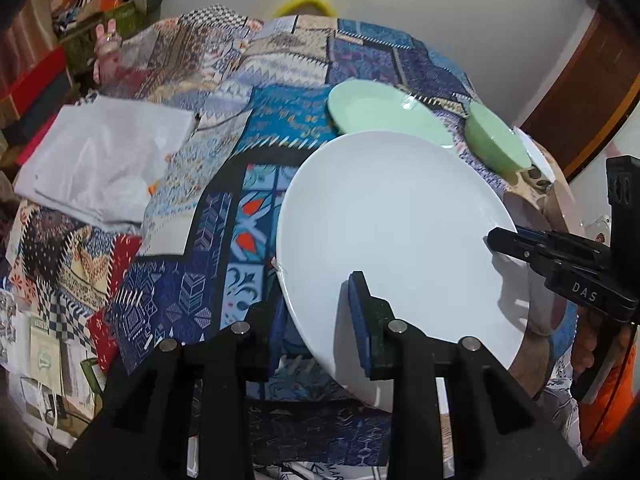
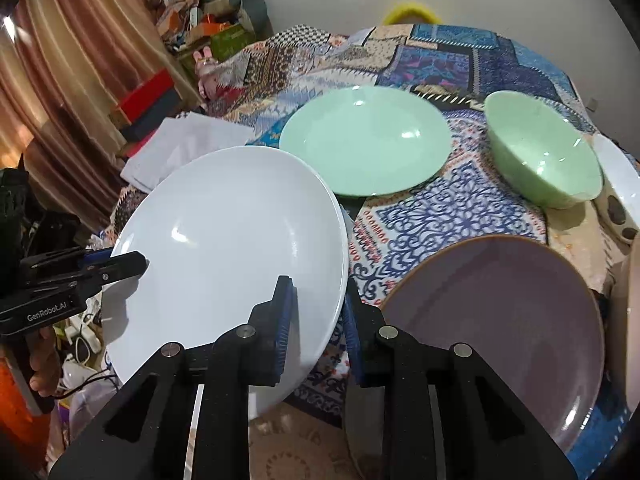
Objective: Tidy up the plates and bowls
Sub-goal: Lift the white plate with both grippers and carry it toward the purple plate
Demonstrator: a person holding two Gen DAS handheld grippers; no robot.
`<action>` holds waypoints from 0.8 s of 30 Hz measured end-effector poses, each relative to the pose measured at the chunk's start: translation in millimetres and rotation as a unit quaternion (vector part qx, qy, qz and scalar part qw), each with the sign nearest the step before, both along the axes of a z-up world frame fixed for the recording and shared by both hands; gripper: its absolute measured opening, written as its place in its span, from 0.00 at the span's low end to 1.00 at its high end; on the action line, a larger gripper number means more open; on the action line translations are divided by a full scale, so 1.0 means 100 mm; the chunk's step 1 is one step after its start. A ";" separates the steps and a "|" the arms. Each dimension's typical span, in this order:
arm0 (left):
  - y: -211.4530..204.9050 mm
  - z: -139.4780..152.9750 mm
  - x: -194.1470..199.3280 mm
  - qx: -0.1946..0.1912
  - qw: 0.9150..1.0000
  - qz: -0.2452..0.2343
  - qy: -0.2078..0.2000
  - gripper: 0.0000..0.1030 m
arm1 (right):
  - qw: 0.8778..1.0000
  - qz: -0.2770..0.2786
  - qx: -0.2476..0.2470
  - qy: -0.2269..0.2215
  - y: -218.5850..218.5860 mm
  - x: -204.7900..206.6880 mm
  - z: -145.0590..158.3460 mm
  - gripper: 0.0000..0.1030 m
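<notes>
L wrist view: your left gripper (image 1: 320, 320) had both blue-padded fingers (image 1: 358, 320) closed on the near rim of the white plate (image 1: 384, 232), one pad above, the other under the rim. Plate was tilted, held off the patchwork cloth (image 1: 200, 280). Your right gripper (image 1: 516, 246) came in from the right, jaws narrow, tip pinching the same plate's far edge. Beyond it: green plate (image 1: 380, 112) flat on cloth, green bowl (image 1: 496, 144) just beside it, w/ a white bowl's (image 1: 536, 156) rim showing behind. Folded white fabric (image 1: 100, 160) lay at far left. R wrist view: your right gripper (image 2: 316, 336) clamped the white plate (image 2: 224, 248) at its right rim, rim between the pads. Left gripper (image 2: 120, 266) gripped the opposite edge; your hand (image 2: 44, 360) showed below it. Purple plate (image 2: 500, 320) sat flat, just beside the white one at lower right. Green plate (image 2: 364, 140) and green bowl (image 2: 544, 152) stood further back, apart; spotted white bowl (image 2: 620, 188) at far right edge.
</notes>
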State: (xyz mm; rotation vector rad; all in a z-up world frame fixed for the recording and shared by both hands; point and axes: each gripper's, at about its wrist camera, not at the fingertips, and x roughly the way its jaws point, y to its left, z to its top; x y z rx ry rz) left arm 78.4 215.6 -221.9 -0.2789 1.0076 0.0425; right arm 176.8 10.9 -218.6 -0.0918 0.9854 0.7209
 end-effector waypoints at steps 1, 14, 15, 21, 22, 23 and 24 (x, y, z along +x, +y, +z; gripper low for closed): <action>-0.02 0.02 0.01 0.001 1.000 -0.002 -0.002 0.29 | 1.000 -0.005 0.003 -0.004 -0.05 0.00 0.03 0.21; -0.50 0.33 0.13 0.011 0.998 -0.040 -0.036 0.29 | 0.998 -0.050 0.023 -0.026 -0.60 -0.05 0.27 0.21; -0.56 0.34 0.14 0.010 0.998 -0.045 -0.037 0.29 | 0.998 -0.055 0.023 -0.027 -0.65 -0.05 0.28 0.21; -0.84 0.39 0.23 0.007 0.997 -0.070 -0.040 0.29 | 0.996 -0.080 0.023 -0.032 -0.94 -0.11 0.32 0.21; -0.90 0.39 0.25 0.006 0.996 -0.075 -0.040 0.29 | 0.996 -0.085 0.023 -0.033 -0.99 -0.12 0.32 0.21; -0.94 0.39 0.27 0.005 0.996 -0.078 -0.040 0.29 | 0.995 -0.089 0.023 -0.033 -1.03 -0.13 0.32 0.21; -0.99 0.39 0.28 0.005 0.996 -0.081 -0.040 0.29 | 0.995 -0.093 0.022 -0.033 -1.08 -0.13 0.33 0.21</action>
